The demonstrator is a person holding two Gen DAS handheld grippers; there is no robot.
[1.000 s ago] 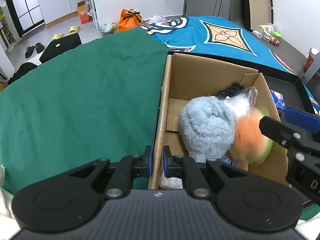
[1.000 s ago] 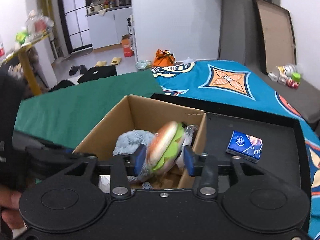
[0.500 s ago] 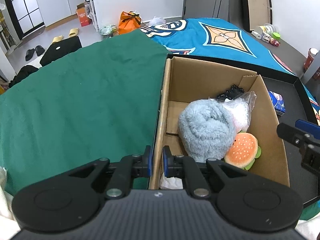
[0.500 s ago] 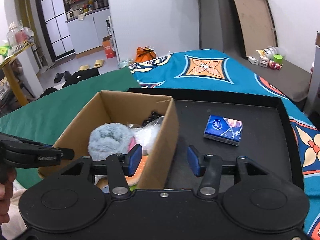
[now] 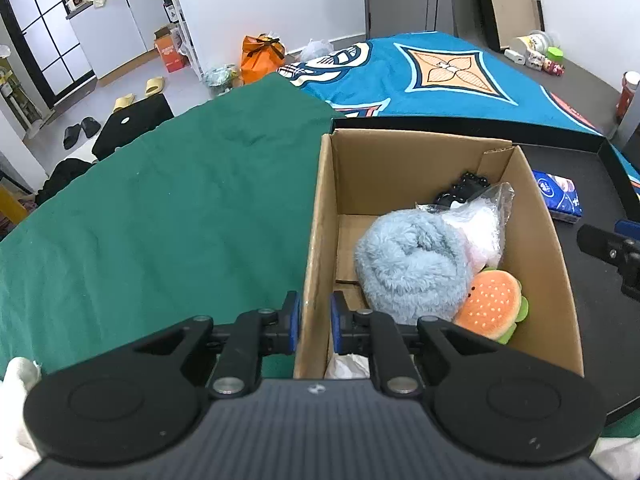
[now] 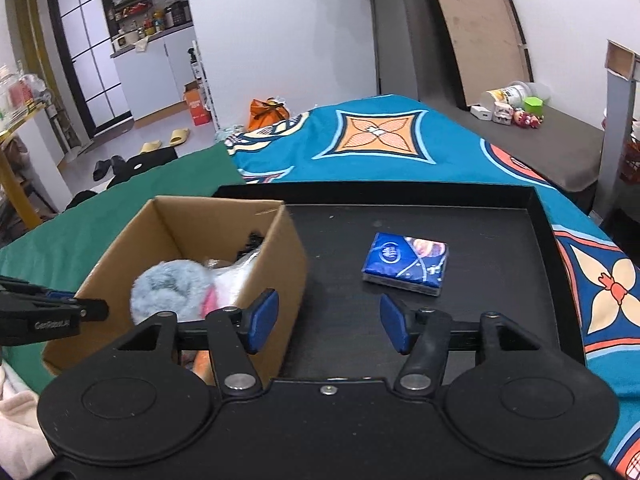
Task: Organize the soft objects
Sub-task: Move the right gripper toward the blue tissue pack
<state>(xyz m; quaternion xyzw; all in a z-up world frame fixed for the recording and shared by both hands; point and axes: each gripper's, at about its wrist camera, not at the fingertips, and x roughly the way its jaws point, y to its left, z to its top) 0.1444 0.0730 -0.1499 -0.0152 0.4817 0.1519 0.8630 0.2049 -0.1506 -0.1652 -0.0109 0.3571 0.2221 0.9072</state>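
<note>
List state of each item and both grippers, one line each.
cardboard box: open, upright, on black tray
burger plush: inside box
grey plush: inside box
tissue pack: flat on tray, outside box
left gripper: straddling box wall, opening
right gripper: open, empty

— What lies past the work area?
— An orange bag (image 5: 262, 58) on the floor by the white wall, yellow slippers (image 5: 140, 92) and black ones (image 5: 80, 130) nearer the glass door.
— And off to the right?
— A brown board (image 6: 476, 36) leaning on the wall, with tubs and small figurines (image 6: 516, 110) on a grey surface below it.
— Anything else?
— White kitchen cabinets (image 6: 148, 76), bottles on top.
</note>
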